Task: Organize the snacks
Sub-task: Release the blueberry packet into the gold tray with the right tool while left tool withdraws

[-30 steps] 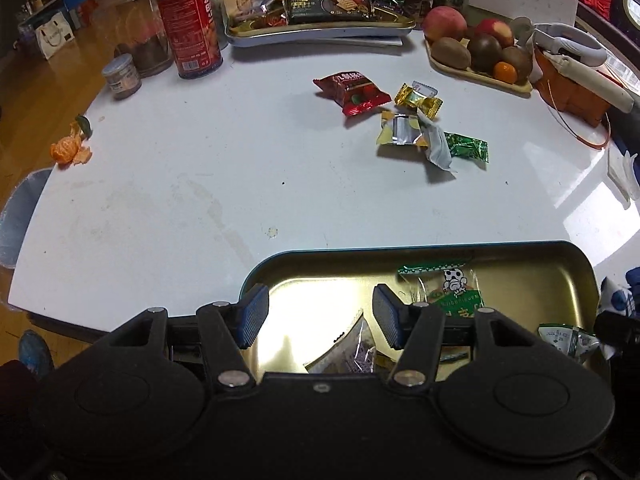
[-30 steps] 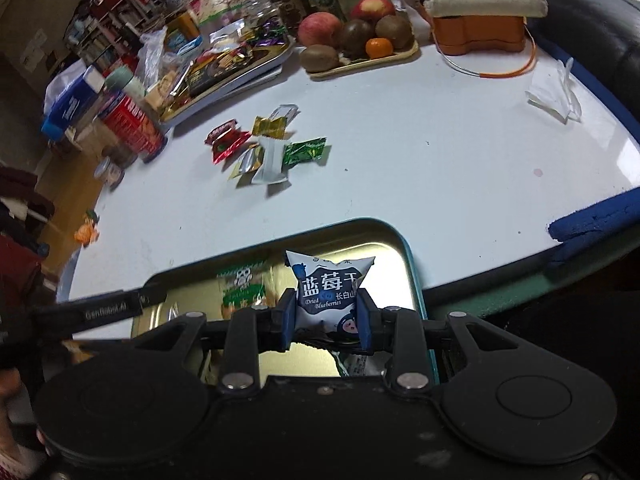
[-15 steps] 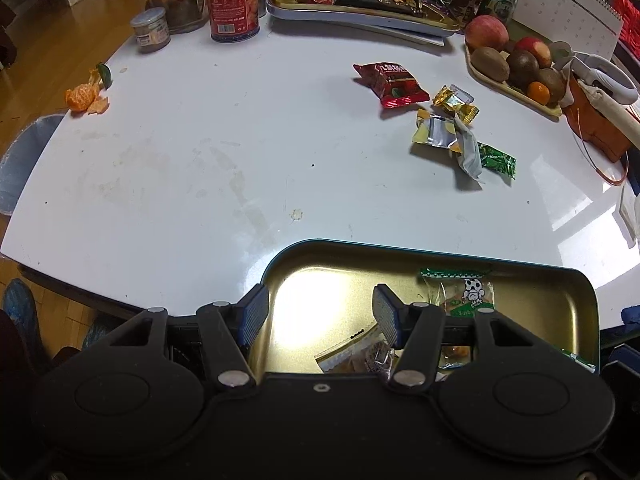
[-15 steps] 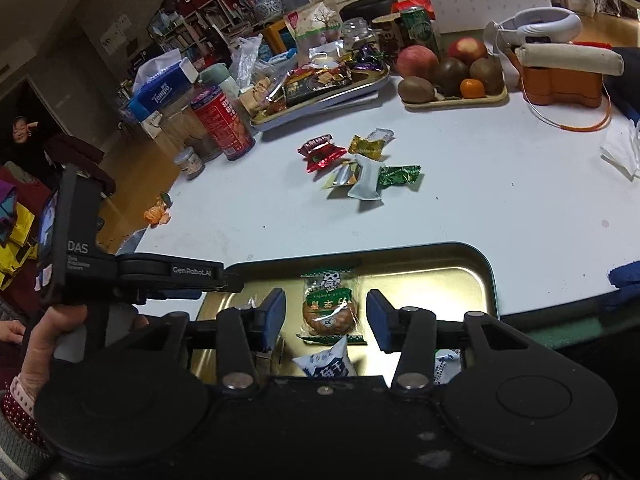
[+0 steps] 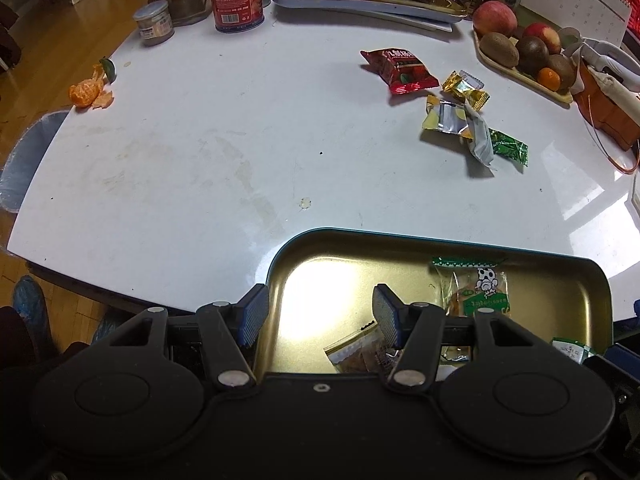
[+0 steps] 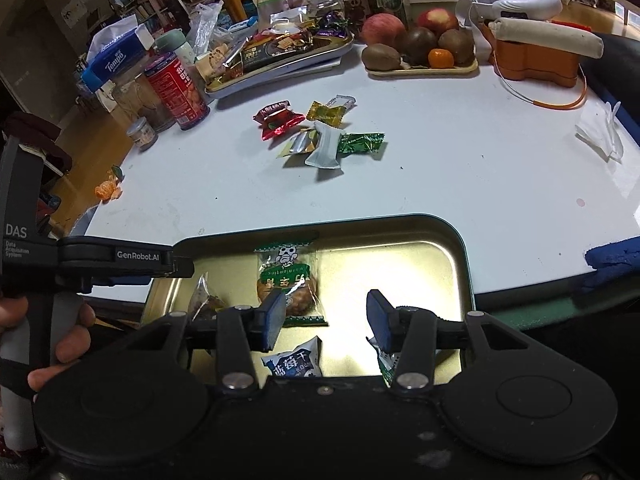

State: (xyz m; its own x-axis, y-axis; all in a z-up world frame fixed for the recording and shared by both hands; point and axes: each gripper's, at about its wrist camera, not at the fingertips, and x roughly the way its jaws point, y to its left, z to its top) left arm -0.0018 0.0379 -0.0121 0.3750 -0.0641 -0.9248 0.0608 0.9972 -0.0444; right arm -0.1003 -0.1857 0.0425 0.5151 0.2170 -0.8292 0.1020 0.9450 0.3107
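Lying flat in the gold tin (image 6: 460, 264), the blueberry packet (image 6: 294, 362) was released; right gripper (image 6: 326, 318) and left gripper (image 5: 318, 312) were held apart, empty.

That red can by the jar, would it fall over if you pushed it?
The red can stands tall and upright on the white table, so a push near its top would probably tip it. Being round, it would likely roll afterwards. Its smooth side may be slippery.

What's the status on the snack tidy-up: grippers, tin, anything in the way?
Left gripper open, empty. Right gripper open, jaws just opened; blueberry packet lies in gold tin. Loose candies still on table, path clear.
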